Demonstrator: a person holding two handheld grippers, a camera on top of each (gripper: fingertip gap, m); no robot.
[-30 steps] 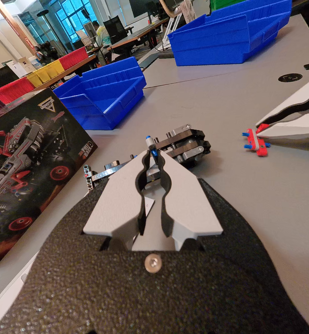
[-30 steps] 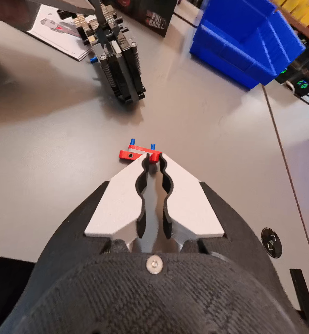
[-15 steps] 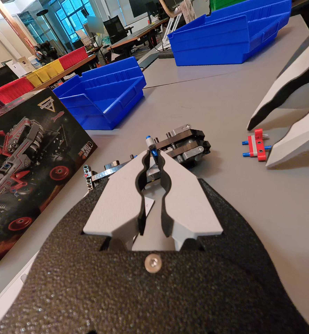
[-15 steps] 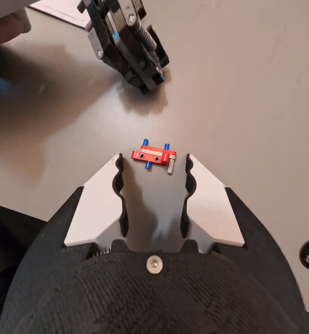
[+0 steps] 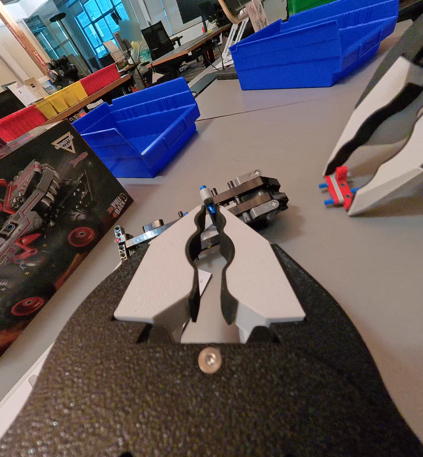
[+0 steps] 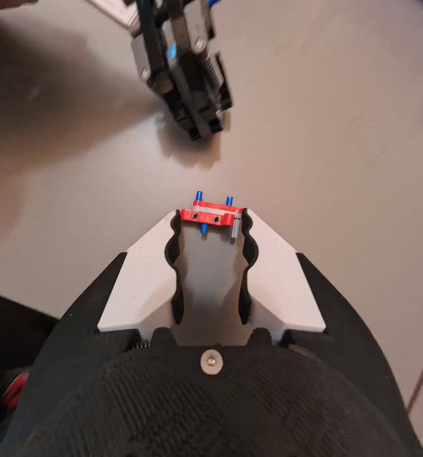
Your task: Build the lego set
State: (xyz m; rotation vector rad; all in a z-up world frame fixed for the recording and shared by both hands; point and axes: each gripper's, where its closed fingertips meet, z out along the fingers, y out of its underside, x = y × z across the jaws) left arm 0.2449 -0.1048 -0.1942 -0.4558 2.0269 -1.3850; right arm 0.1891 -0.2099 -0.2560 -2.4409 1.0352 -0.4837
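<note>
My left gripper (image 5: 211,210) is shut on the near end of a black and grey lego assembly (image 5: 255,197), at a blue and white pin; the assembly lies on the grey table (image 5: 329,272). The assembly also shows blurred in the right wrist view (image 6: 188,74). A small red lego piece (image 6: 205,216) with blue pins and a grey pin sits between the tips of my right gripper (image 6: 211,214), which close on its two ends at table level. The left wrist view shows the right gripper (image 5: 340,194) straddling the red piece (image 5: 339,188) to the right of the assembly.
The lego set's black box (image 5: 32,210) stands at the left. A small blue bin (image 5: 143,138) sits behind the assembly and a larger blue bin (image 5: 316,54) at the far right. A white paper (image 5: 205,279) lies under my left gripper.
The right gripper let go of the red piece's corner, opened wide and turned, and has now closed across the piece's two ends. The left gripper and assembly have not moved.
</note>
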